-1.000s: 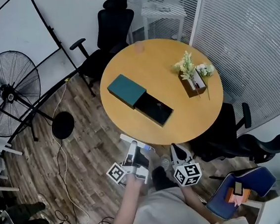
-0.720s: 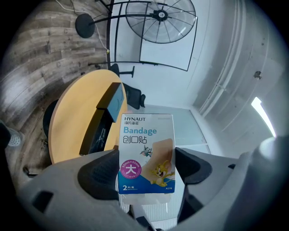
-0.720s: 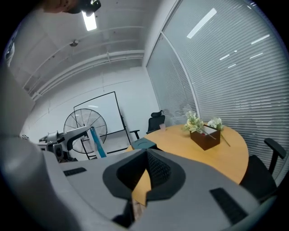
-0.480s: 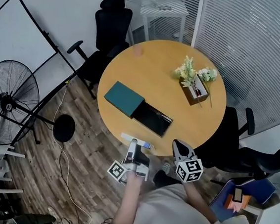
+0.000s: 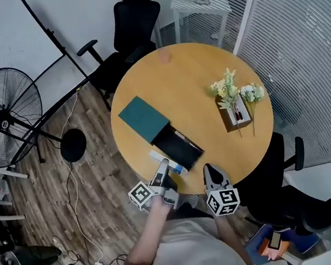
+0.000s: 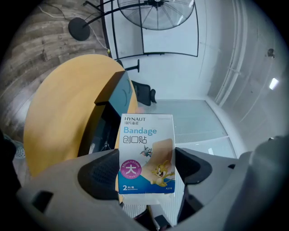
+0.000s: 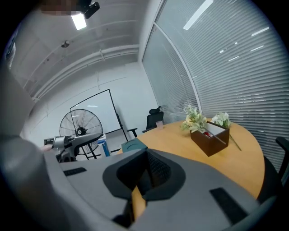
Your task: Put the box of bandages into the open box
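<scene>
Yellow-brown wood, round: one desk [image 5: 192, 76], ahead of both claws.

- Left claw [image 5: 163, 169]: pinching the bandage box [image 6: 146, 153] by its two sides. The box stands upright between the jaws with its printed face to the gripper camera. In the head view it sits over the near rim of the desk, just beside the open box.
- Open box [image 5: 179, 146]: dark inside, empty-looking, lying directly ahead of the left claw. Whether the bandage box touches it cannot be told.
- Teal lid [image 5: 143, 118]: beyond the open box, at its far end and overlapping it.
- Right claw [image 7: 145, 175]: jaws pressed together with nothing between them, held at the near edge of the desk, to the right of the left claw and apart from it.
- Brown flower box [image 7: 208, 135]: holds white and pale green flowers, well ahead of the right claw and to its right.
- Floor fan [image 5: 2, 116]: far to the left of the left claw, on the wooden floor.
- Black office chair [image 5: 134, 29]: beyond the desk's far side.
</scene>
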Motion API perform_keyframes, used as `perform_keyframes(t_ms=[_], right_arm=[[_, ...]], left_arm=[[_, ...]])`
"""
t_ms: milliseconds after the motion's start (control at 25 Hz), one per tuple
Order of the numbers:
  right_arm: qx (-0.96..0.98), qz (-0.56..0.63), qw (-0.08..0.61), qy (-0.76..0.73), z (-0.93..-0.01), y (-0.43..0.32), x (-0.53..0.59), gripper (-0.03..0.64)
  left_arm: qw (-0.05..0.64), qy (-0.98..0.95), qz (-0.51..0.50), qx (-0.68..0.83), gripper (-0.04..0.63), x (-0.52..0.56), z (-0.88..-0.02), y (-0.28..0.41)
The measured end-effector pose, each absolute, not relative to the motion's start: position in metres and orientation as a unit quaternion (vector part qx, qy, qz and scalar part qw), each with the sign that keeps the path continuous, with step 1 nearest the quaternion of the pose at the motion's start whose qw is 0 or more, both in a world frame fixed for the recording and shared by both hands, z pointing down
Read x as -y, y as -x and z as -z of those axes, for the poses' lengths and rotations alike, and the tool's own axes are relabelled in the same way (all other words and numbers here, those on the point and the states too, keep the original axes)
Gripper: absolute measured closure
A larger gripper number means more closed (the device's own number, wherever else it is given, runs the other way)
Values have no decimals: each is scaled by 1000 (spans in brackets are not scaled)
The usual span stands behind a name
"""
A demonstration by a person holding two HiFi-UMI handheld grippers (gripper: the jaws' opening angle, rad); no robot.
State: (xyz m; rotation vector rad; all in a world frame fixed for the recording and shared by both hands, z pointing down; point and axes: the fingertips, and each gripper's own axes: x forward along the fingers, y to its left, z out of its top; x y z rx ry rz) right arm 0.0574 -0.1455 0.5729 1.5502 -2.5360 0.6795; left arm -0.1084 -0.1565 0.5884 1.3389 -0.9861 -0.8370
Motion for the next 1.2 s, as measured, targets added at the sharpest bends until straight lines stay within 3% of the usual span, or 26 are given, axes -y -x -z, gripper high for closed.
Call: perform_keyframes(t_ms=[1200], right_arm=[[808,-265,62,-523,-605,-79,204,621]], left_arm=[[652,-513,207,518,239,224,-666,82]])
